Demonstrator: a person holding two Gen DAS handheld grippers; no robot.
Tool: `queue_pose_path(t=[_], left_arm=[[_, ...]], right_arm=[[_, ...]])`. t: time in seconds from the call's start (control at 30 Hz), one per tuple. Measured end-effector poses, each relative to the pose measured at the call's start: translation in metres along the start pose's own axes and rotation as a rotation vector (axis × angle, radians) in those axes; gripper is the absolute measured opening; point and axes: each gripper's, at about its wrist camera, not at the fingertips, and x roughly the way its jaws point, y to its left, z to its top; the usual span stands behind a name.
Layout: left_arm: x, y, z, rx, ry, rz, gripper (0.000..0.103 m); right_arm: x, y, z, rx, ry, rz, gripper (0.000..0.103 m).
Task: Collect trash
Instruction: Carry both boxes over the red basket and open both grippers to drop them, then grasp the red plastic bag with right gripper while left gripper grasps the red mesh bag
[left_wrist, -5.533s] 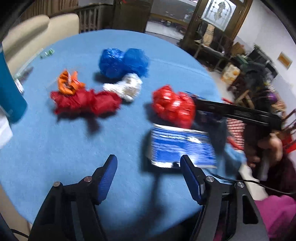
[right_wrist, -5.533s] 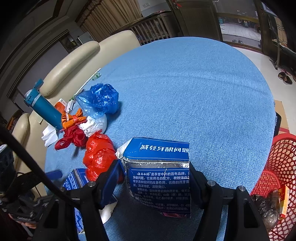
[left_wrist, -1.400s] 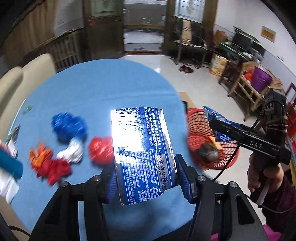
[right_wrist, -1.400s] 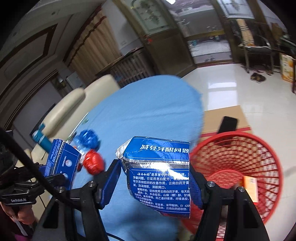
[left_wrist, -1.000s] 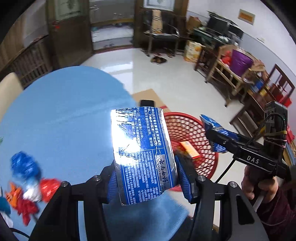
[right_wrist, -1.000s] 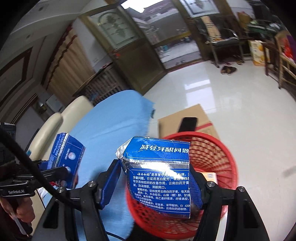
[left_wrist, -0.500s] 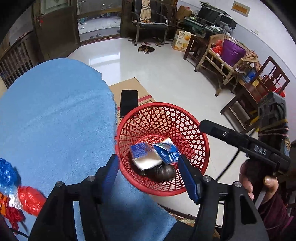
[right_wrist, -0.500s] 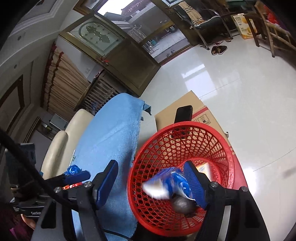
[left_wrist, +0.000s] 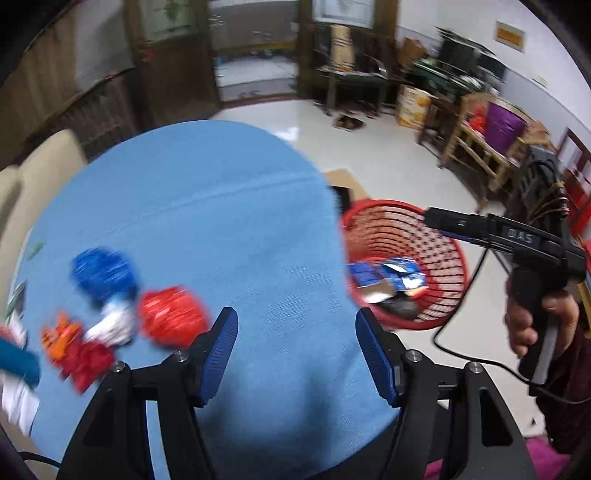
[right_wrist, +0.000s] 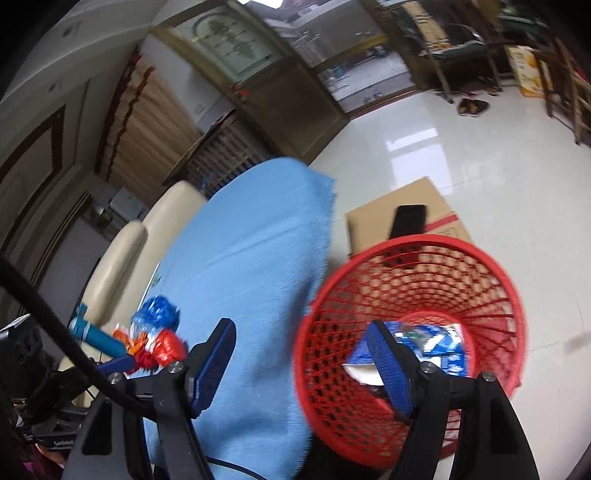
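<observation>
Now both boxes (right_wrist: 428, 347) lie in red basket (right_wrist: 491, 280); left gripper (left_wrist: 295, 350) & right gripper (right_wrist: 301, 363) jaws apart, empty. Next: red bag (left_wrist: 170, 317) at 9 o'clock.

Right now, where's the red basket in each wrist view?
Left wrist: red basket right of centre, on the floor beyond the table edge, partly behind the right gripper.
Right wrist: lower right, blue cartons inside.
Shared landmark: the blue tablecloth beside it.

Bare blue tablecloth (left_wrist: 236, 229) right of the crumpled bags (left_wrist: 170, 320); basket mouth (right_wrist: 410, 317) unobstructed.
</observation>
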Motion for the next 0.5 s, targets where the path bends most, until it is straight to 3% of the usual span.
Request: queue_pose_path(t=[0.4, 0.5], left_arm=[[-0.037, 0.158, -0.091, -0.404, -0.017, 0.208, 0.067], [-0.044, 0.186, -0.109, -0.484, -0.024, 0.231, 0.067]], right_arm=[[0.065, 0.116, -0.029, -0.237, 0.153, 0.060, 0.076], [0.082, 0.142, -0.036, -0.284, 0.180, 0.073, 0.076]])
